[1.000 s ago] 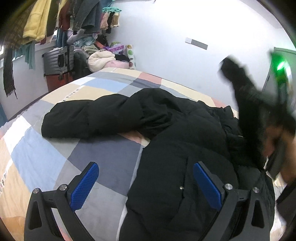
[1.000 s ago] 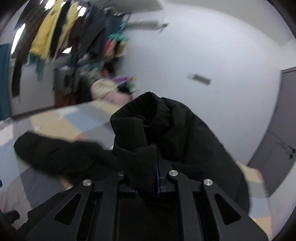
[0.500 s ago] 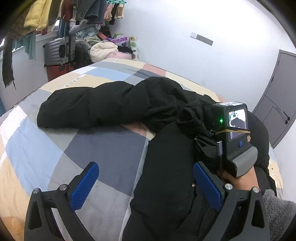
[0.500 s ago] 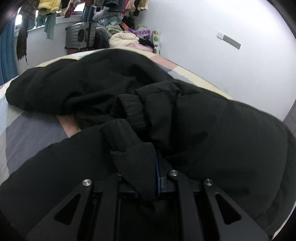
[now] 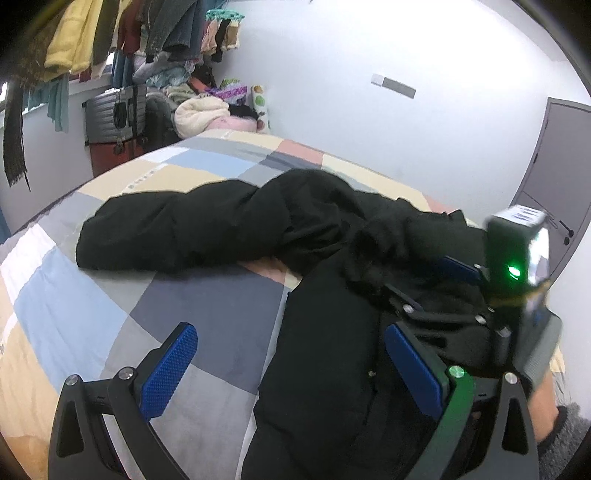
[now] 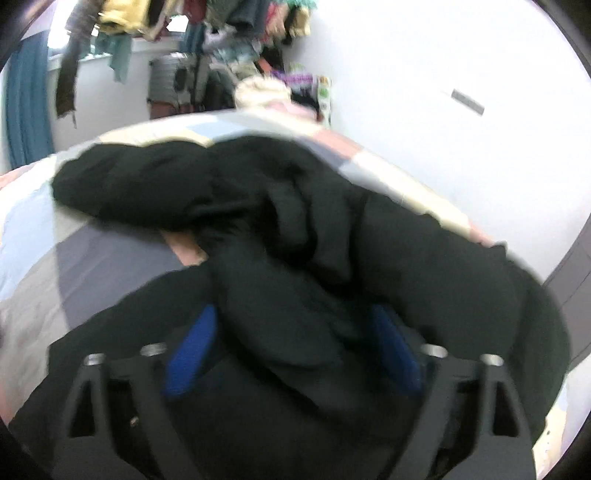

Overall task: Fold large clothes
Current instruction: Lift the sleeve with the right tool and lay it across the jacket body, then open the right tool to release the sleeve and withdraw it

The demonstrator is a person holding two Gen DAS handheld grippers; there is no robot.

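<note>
A large black padded jacket (image 5: 332, 332) lies on the checked bedspread (image 5: 92, 314), one sleeve (image 5: 177, 229) stretched out to the left. My left gripper (image 5: 291, 365) is open and empty, hovering over the jacket's left edge. My right gripper (image 6: 291, 350) is open; its blue pads (image 6: 192, 350) stand wide on either side of a fold of the jacket's other sleeve (image 6: 280, 317), which lies across the body. The right gripper also shows in the left wrist view (image 5: 428, 284), resting on the jacket at the right.
The bed fills both views. Behind it a suitcase (image 5: 114, 114), a pile of bedding (image 5: 207, 114) and hanging clothes (image 5: 110, 33) line the far left wall. A grey door (image 5: 554, 177) stands at the right.
My right gripper brought the sleeve down onto the jacket's body and has opened, letting the sleeve go. My left gripper has stayed open, barely shifting.
</note>
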